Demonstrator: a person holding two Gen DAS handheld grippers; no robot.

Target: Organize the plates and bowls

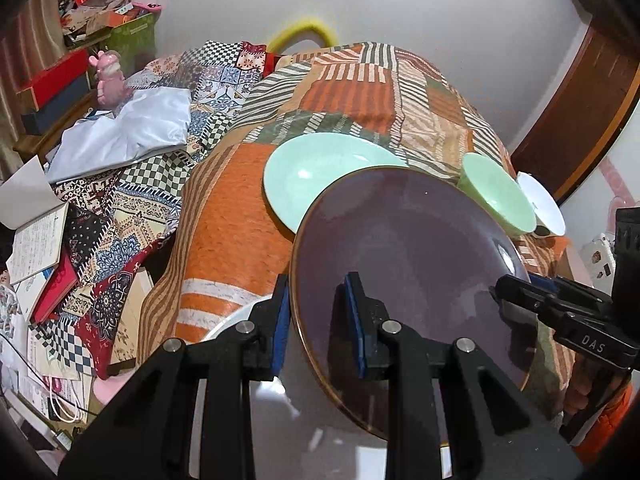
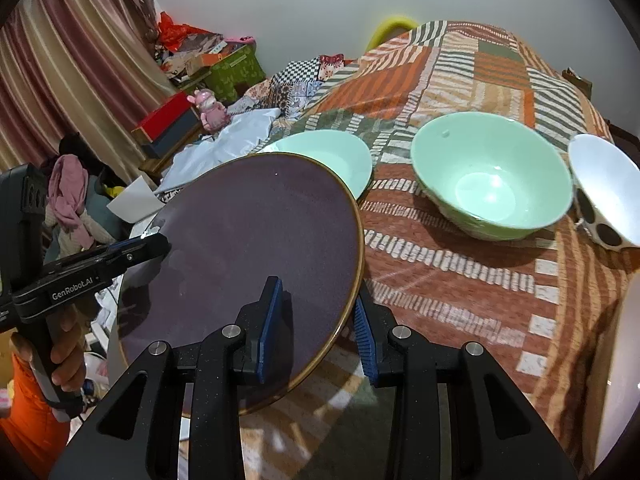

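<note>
A dark purple plate (image 1: 404, 264) with a brown rim is held tilted above the bed by both grippers; it also shows in the right wrist view (image 2: 248, 248). My left gripper (image 1: 316, 320) is shut on its left rim. My right gripper (image 2: 316, 328) is shut on its right rim and shows in the left wrist view (image 1: 520, 292). A mint green plate (image 1: 316, 172) lies behind it. A mint green bowl (image 2: 492, 180) and a white bowl with black dots (image 2: 604, 196) stand to the right. A white plate (image 1: 224, 326) lies under my left gripper.
The dishes rest on an orange patchwork bedspread (image 2: 460, 280). To the left lie a white plastic bag (image 1: 128, 132), books and papers (image 1: 36, 248), boxes (image 1: 56, 84) and a pink toy (image 1: 108, 76). A wooden door (image 1: 584, 100) stands at the right.
</note>
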